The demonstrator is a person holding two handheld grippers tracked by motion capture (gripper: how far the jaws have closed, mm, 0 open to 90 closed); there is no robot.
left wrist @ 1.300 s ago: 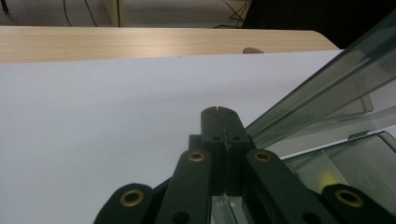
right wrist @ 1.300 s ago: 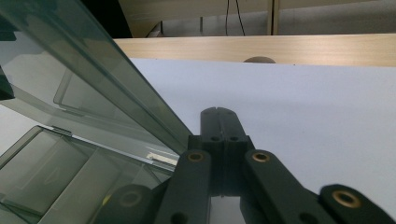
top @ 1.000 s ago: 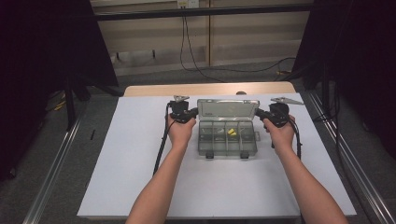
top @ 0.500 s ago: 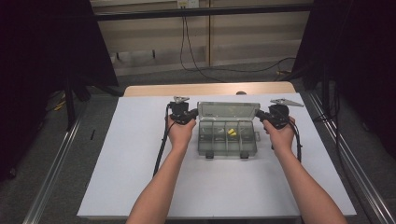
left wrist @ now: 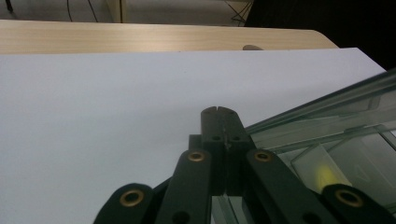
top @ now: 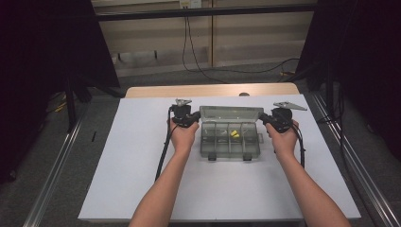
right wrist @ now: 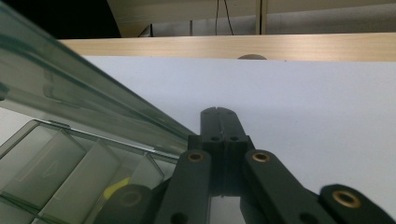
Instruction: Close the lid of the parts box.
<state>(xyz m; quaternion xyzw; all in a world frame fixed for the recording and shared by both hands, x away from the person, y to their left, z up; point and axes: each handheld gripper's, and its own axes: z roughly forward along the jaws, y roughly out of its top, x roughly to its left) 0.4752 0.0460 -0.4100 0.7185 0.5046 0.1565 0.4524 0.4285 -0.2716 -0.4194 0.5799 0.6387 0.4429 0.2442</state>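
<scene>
Box: clear compartment box (top: 230,138), mid worktop (top: 118,179), lid (top: 231,113) open and tilted back
Inside: small yellow piece (top: 234,134) in a middle compartment
Left gripper (top: 185,117): just beside box's left end, fingers pressed together, pinching nothing
Right gripper (top: 279,119): just beside box's right end, fingers pressed together, pinching nothing

The box (top: 230,137) sits mid-surface (top: 142,189) with its lid (top: 231,113) raised behind; my left hand-held gripper (top: 187,118) is just beside its left end, my right hand-held gripper (top: 276,120) by its right
</scene>
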